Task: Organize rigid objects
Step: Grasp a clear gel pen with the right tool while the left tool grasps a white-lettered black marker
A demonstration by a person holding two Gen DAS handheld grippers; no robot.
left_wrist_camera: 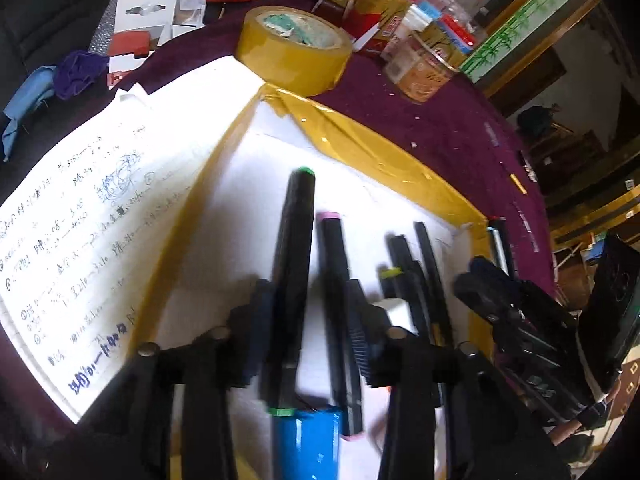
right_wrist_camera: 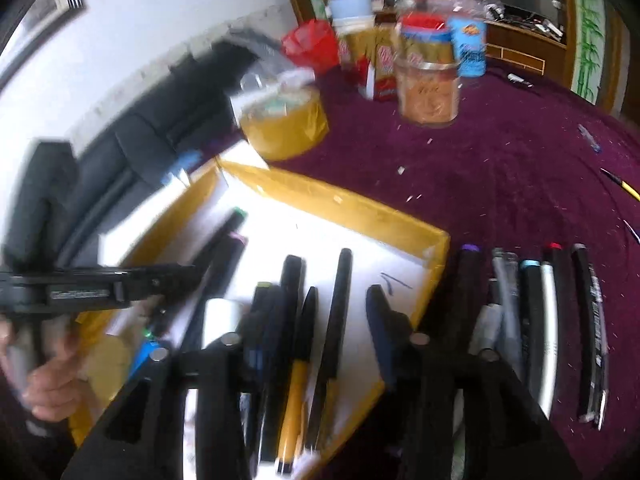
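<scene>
Left wrist view: the left gripper (left_wrist_camera: 308, 308) stands part open astride the green-capped marker (left_wrist_camera: 294, 264) at frame centre, pads apparently clear. Light, stiff, slick; grip mid-barrel.

Right wrist view: the right gripper (right_wrist_camera: 316, 324) gapes over loose pens (right_wrist_camera: 336, 312) on the white sheet (right_wrist_camera: 384, 256), lower centre, gripping nothing.

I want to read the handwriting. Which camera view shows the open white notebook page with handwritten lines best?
The left wrist view: the open white notebook page fills its left side, with the writing visible though too small to read. In the right wrist view I cannot make the page out.
</scene>
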